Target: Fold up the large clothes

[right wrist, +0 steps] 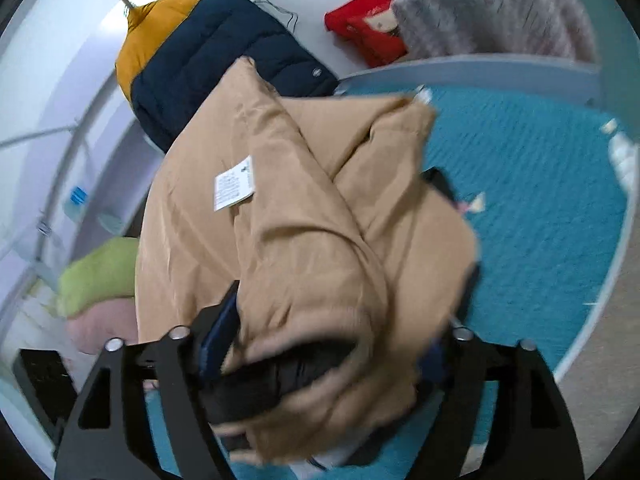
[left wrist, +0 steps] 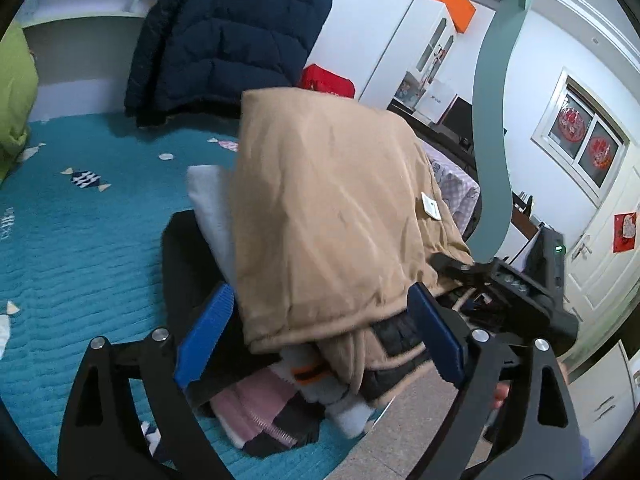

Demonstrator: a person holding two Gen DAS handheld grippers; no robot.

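Tan coat lay folded on pile; L gripper & R gripper both released; more clothes left.

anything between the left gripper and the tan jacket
Nothing visible. The folded tan jacket lies directly between the open blue pads of the left gripper, on top of a clothes stack on the teal bedspread.

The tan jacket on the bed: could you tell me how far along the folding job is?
Done: the tan jacket looks folded and lies atop a pile of folded clothes on the blue bedspread. In hand: nothing gripped; left gripper and right gripper stand open around the jacket. Left: the navy and yellow jacket lies unfolded behind.
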